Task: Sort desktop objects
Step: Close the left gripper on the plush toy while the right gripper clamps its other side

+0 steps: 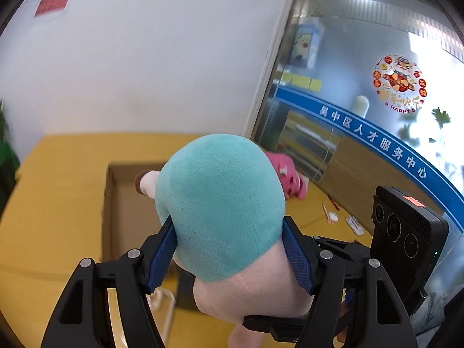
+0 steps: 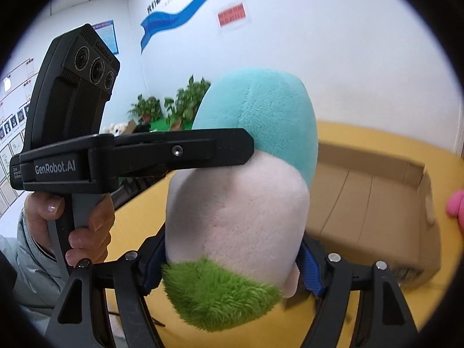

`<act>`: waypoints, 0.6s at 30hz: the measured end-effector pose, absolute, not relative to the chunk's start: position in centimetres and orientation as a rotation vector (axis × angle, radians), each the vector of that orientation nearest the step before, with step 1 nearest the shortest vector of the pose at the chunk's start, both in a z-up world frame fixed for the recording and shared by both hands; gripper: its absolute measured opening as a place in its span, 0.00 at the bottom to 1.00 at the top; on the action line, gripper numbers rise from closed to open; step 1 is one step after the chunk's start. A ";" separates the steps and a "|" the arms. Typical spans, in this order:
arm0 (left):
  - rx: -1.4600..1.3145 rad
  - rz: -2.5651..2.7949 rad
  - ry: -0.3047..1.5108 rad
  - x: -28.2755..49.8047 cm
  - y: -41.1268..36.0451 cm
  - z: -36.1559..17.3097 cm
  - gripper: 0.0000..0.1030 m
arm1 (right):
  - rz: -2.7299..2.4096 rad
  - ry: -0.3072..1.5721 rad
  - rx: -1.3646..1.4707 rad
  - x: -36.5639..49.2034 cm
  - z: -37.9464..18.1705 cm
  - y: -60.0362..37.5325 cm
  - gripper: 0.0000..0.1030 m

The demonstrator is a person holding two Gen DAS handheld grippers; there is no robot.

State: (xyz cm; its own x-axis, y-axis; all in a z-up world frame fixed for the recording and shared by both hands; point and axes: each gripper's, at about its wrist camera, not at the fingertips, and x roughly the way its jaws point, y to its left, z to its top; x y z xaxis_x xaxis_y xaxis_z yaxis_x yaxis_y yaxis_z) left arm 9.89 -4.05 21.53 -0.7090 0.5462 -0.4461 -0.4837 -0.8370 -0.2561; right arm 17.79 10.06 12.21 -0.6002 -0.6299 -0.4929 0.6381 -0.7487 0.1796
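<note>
A plush toy (image 1: 220, 211) with a teal top, pale pink body and green fuzzy end (image 2: 214, 295) is held in the air by both grippers. My left gripper (image 1: 229, 249) is shut on its teal part. My right gripper (image 2: 232, 264) is shut on its pale pink part near the green end. The left gripper also shows in the right wrist view (image 2: 174, 153), pressed against the toy's side. An open cardboard box (image 1: 121, 203) sits on the yellow table right behind and below the toy; it also shows in the right wrist view (image 2: 377, 203).
A pink plush toy (image 1: 290, 177) lies on the yellow table (image 1: 58, 188) right of the box, near the glass partition (image 1: 362, 58). Pens (image 1: 329, 211) and a small white item (image 1: 355, 226) lie further right. Potted plants (image 2: 174, 107) stand at the back left.
</note>
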 end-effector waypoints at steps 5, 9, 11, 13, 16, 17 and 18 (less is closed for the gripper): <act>-0.586 2.485 -0.115 3.9 -4.5 27.3 0.72 | -2.361 0.004 0.585 12.4 17.9 9.7 0.73; -0.514 2.477 -0.107 -0.3 -4.7 30.4 0.72 | -2.399 0.014 0.544 9.2 21.3 9.7 0.73; -0.491 2.476 -0.117 -2.0 -4.9 31.3 0.72 | -2.420 0.027 0.524 8.0 22.5 9.5 0.73; -0.488 2.482 -0.119 -3.7 -5.0 31.8 0.72 | -2.435 0.037 0.512 6.6 23.1 9.2 0.73; -0.508 2.490 -0.113 -6.5 -5.4 31.8 0.72 | -2.438 0.030 0.522 2.7 22.7 8.8 0.73; -0.516 2.490 -0.112 -7.3 -5.5 31.6 0.72 | -2.437 0.022 0.532 1.5 22.5 8.7 0.73; -0.527 2.488 -0.114 -8.1 -5.6 31.2 0.72 | -2.436 0.016 0.537 1.0 22.3 8.6 0.73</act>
